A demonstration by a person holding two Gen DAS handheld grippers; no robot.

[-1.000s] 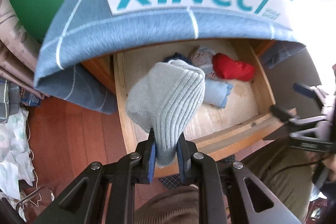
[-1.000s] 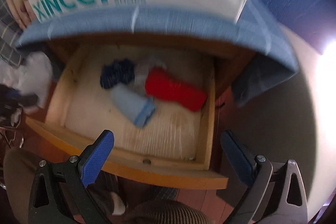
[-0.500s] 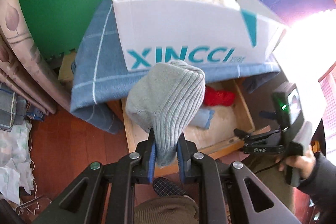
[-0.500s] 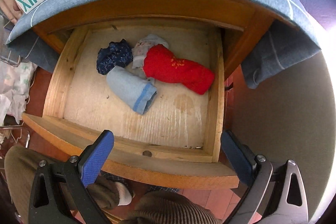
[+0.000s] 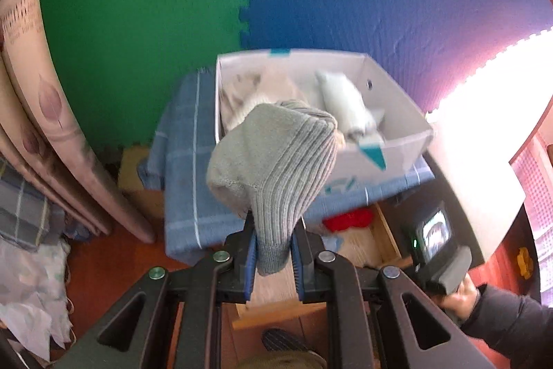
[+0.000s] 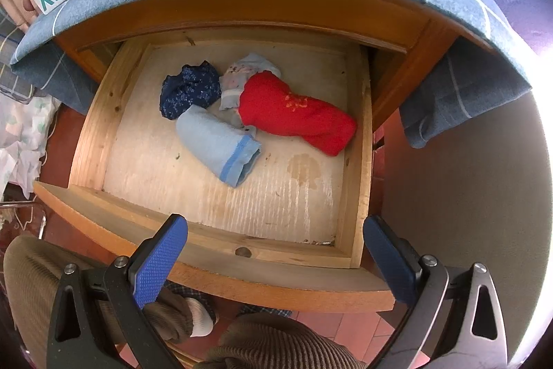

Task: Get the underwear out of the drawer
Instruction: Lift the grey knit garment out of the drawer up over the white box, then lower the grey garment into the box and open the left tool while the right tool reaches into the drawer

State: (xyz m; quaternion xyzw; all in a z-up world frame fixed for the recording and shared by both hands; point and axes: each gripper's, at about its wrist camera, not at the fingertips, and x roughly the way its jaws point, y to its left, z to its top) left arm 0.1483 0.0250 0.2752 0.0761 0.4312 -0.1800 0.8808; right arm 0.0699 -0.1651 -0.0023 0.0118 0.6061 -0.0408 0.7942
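Observation:
My left gripper is shut on a grey ribbed rolled garment and holds it high, in front of the open white shoe box, which holds pale clothes. My right gripper is open and empty above the front edge of the open wooden drawer. In the drawer lie a red roll, a light blue roll, a dark blue patterned piece and a pale printed piece. The red roll also shows in the left wrist view.
The shoe box stands on a blue checked cloth that covers the cabinet top and hangs over its sides. Green and blue foam mats line the wall. Rolled bedding and crumpled fabric lie left. My knees are below the drawer.
My left gripper has risen with the grey garment from drawer level to above the shoe box's open top. My right gripper has moved closer over the drawer and stays open.

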